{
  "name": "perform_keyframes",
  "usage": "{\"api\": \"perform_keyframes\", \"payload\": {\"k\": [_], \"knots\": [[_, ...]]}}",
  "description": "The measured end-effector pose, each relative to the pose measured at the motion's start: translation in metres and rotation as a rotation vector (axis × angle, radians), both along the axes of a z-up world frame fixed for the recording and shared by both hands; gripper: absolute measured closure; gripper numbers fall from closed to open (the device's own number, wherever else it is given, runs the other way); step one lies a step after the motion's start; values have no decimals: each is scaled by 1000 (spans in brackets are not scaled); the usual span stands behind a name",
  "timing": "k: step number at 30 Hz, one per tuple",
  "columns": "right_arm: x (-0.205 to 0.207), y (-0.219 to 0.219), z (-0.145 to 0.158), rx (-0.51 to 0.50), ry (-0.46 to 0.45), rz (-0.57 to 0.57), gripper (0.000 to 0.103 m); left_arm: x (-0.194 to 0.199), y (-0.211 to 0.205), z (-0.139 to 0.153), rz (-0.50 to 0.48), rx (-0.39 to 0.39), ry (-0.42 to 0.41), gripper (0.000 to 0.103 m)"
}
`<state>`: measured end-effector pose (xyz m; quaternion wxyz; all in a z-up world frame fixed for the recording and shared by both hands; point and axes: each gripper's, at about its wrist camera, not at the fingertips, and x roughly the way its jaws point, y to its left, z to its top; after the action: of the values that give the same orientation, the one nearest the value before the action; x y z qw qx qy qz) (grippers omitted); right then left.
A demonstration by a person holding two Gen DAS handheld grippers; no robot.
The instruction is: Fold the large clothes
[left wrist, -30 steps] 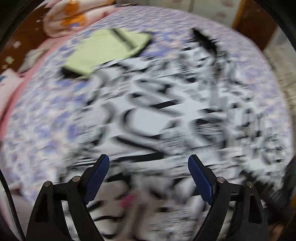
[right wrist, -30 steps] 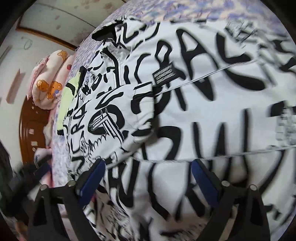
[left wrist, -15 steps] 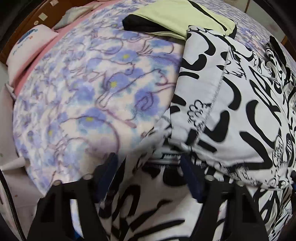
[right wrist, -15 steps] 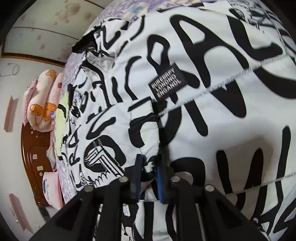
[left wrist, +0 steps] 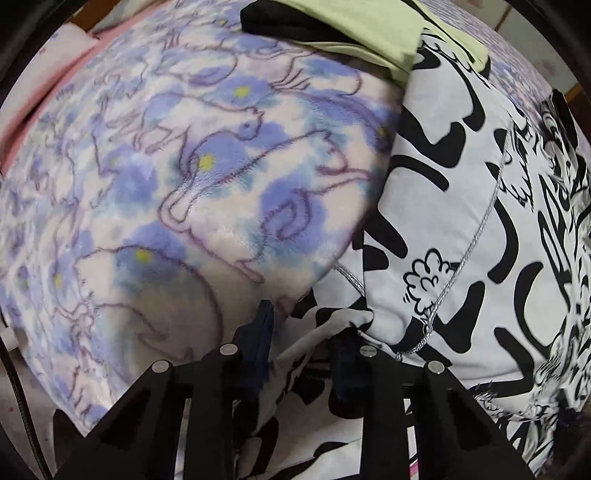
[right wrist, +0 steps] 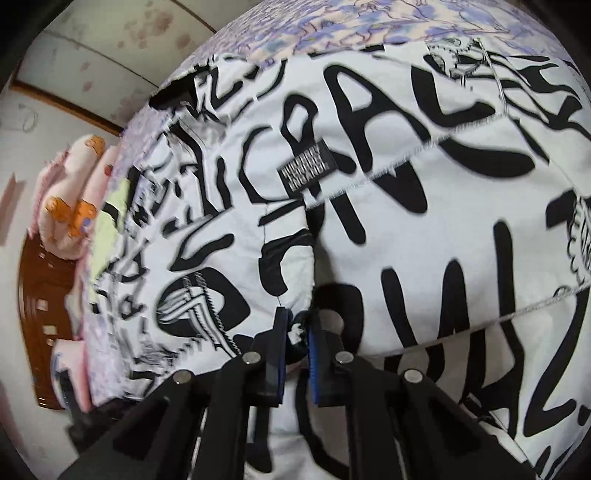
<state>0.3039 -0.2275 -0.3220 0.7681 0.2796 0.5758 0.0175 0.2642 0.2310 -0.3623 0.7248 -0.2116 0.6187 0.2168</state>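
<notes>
A large white garment with black graffiti lettering lies spread on a bed with a purple floral blanket. My left gripper is shut on a bunched edge of the garment at the bed's near side. In the right wrist view the same garment fills the frame, with a small black label near a seam. My right gripper is shut on a fold of its cloth.
A folded light-green garment over something black lies at the far side of the bed. Pink bedding with orange bears and a wooden headboard are at the left. A pink bed edge runs along the upper left.
Both grippers were open a second ago and have closed on the garment's cloth. The left gripper dropped low to the garment's edge on the blanket.
</notes>
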Motion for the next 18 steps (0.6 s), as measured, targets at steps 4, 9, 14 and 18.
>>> {"api": "perform_keyframes", "payload": {"k": [4,9,14,18], "knots": [[-3,13,-7,-86,-28,26,91,-3,6,1,-56,-6,-15,77],[-13,8,17,-129,-28,-42,85,-14,-1,25,-141,-48,1,77],[-35,4,58,-213,-99,-103,84,-24,-24,61,-264,-64,-60,76],[-44,29,76,-195,-164,-1,84,-13,-59,79,-413,-159,-142,77]]}}
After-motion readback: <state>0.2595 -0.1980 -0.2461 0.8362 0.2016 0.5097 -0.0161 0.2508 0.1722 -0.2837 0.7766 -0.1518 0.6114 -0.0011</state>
